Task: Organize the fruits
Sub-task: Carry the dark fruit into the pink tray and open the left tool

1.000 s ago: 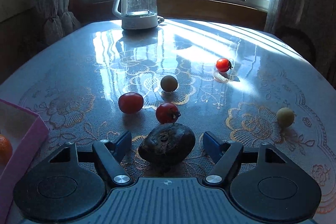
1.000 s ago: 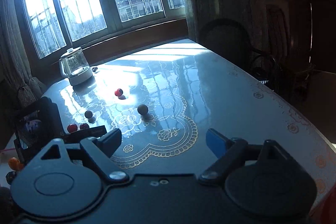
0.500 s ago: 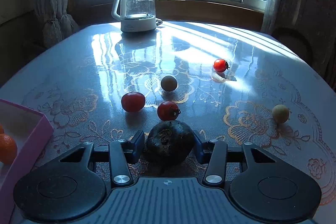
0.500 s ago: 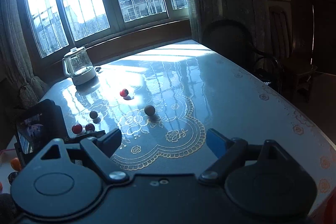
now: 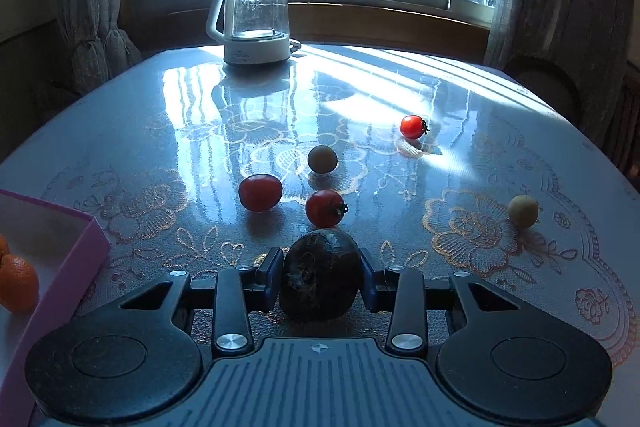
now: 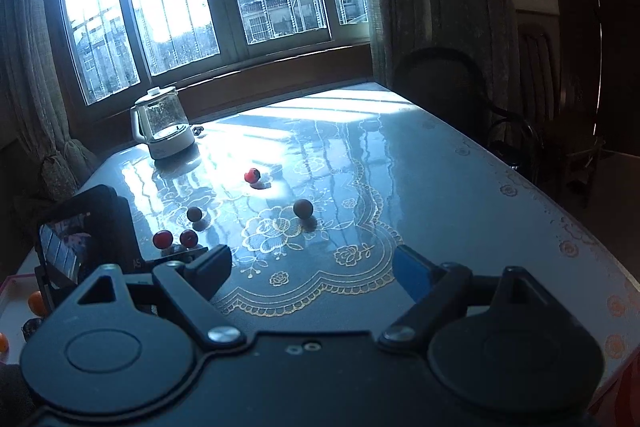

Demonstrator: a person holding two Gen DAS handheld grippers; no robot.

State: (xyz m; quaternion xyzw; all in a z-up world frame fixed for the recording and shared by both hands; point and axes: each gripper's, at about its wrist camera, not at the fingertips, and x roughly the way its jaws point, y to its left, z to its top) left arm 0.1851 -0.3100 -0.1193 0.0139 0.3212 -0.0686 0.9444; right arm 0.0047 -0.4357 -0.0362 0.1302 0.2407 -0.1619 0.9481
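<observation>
Three tomatoes (image 5: 260, 192) — two longans (image 5: 322, 159)

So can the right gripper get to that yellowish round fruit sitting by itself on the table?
Probably yes. The right gripper is open and empty, and the yellowish fruit sits ahead of it with only bare table between. The left gripper, whose jaws have just been closing, grips the dark fruit off to the side.

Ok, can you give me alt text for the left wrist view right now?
The left tongs are shut on a dark wrinkled fruit on a lace-patterned table. Beyond lie three cherry tomatoes, two small round brownish fruits and a glass kettle; a pink box with oranges sits left.
</observation>
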